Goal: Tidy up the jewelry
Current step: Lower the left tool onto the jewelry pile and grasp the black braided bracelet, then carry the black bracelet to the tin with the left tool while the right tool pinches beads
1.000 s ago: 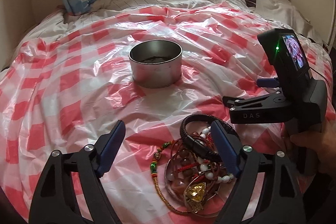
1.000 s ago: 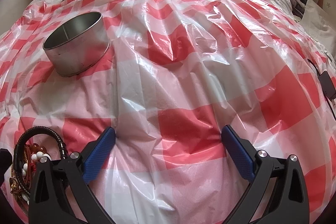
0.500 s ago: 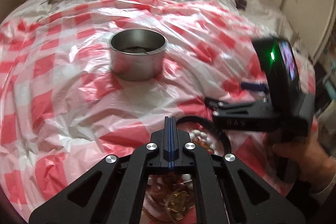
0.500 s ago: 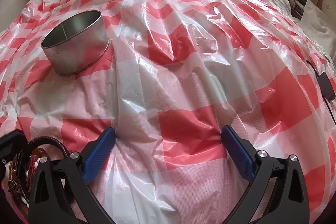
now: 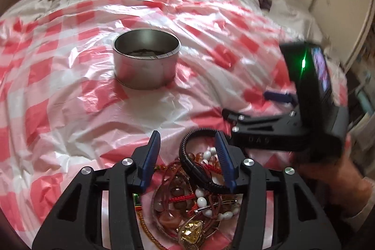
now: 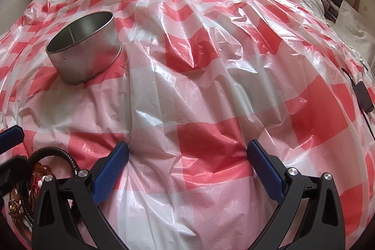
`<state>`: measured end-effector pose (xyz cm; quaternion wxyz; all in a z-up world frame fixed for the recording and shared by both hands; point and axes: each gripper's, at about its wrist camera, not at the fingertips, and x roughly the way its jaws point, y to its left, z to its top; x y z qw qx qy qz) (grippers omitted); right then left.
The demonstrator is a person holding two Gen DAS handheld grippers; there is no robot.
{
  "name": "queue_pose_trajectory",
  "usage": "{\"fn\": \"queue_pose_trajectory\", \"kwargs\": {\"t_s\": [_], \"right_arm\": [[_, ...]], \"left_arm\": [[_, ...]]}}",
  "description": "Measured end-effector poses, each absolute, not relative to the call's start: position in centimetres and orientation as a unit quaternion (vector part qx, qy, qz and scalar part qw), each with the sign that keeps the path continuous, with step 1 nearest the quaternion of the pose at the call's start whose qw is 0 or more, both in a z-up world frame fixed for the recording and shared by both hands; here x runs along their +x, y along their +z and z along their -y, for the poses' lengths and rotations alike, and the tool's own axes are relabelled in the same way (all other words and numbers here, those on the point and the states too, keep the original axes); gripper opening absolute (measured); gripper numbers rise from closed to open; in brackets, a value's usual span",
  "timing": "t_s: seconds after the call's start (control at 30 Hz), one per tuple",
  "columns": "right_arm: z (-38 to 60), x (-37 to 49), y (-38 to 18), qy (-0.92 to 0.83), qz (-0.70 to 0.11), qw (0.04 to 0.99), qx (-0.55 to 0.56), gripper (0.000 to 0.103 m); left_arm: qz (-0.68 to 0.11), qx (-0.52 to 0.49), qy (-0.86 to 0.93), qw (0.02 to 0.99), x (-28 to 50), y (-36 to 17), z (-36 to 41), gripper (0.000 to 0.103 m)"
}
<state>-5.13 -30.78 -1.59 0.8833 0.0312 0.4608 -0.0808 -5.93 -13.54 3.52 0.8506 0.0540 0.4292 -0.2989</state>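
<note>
A pile of jewelry (image 5: 192, 207) lies on the red-and-white checked plastic sheet: bead bracelets, red cords, a gold pendant and a black braided bracelet (image 5: 196, 170). My left gripper (image 5: 187, 156) is open right over the pile, its jaws on either side of the black bracelet's left arc. A round metal tin (image 5: 146, 62) stands farther back; something dark lies in its bottom. My right gripper (image 6: 187, 165) is open and empty over bare sheet; the pile (image 6: 21, 198) and the tin (image 6: 83, 48) show at its left.
The right hand-held gripper body (image 5: 302, 109) with its lit screen sits just right of the pile. A black adapter with a cable (image 6: 363, 96) lies at the right edge. Pillows and curtains line the far side of the bed.
My left gripper was open, shut half a second ago, and is open again, now lower and closer over the jewelry pile. The right gripper has hardly moved.
</note>
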Motion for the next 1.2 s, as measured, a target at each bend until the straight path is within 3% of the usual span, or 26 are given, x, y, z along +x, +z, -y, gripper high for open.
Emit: {"fn": "queue_pose_trajectory", "kwargs": {"t_s": [0.03, 0.07, 0.4, 0.43, 0.6, 0.8, 0.93, 1.0, 1.07, 1.17, 1.2], "right_arm": [[30.8, -5.1, -1.6, -0.081, -0.461, 0.883, 0.031, 0.097], [30.8, -5.1, -1.6, -0.081, -0.461, 0.883, 0.031, 0.097], [31.3, -5.4, -0.6, -0.056, -0.459, 0.885, 0.054, 0.096], [31.2, -5.9, 0.2, -0.041, -0.442, 0.894, 0.063, 0.096], [28.1, -9.5, 4.5, 0.075, -0.362, 0.929, 0.035, 0.096], [24.1, -10.1, 3.5, 0.173, -0.372, 0.912, -0.007, 0.094], [22.4, -10.2, 3.3, 0.196, -0.371, 0.908, -0.026, 0.072], [21.9, -10.2, 2.9, 0.199, -0.378, 0.904, -0.032, 0.059], [21.6, -9.9, 2.4, 0.206, -0.388, 0.898, -0.036, 0.033], [21.2, -9.7, 1.7, 0.212, -0.400, 0.890, -0.043, 0.009], [21.1, -9.8, 1.7, 0.213, -0.399, 0.891, -0.046, 0.008]], "left_arm": [[-0.436, 0.072, -0.294, 0.847, -6.1, 3.0, 14.0, 0.013], [-0.438, 0.080, -0.292, 0.847, -6.1, 2.8, 14.2, 0.008], [-0.402, -0.133, -0.206, 0.882, -3.2, 4.9, 4.6, 0.005], [-0.405, -0.143, -0.189, 0.883, -2.9, 4.8, 3.7, 0.000], [-0.436, -0.163, -0.157, 0.871, -1.8, 3.5, 2.1, 0.000], [-0.443, -0.115, -0.159, 0.875, -1.5, 2.9, 3.9, 0.002], [-0.446, -0.074, -0.142, 0.881, -1.5, 2.6, 4.9, 0.022], [-0.446, -0.058, -0.138, 0.883, -1.3, 2.5, 5.3, 0.023], [-0.446, -0.045, -0.138, 0.883, -1.2, 2.5, 5.5, 0.023], [-0.449, -0.038, -0.142, 0.881, -1.1, 2.3, 5.6, 0.023], [-0.451, -0.035, -0.144, 0.880, -1.1, 2.2, 5.7, 0.023]]}}
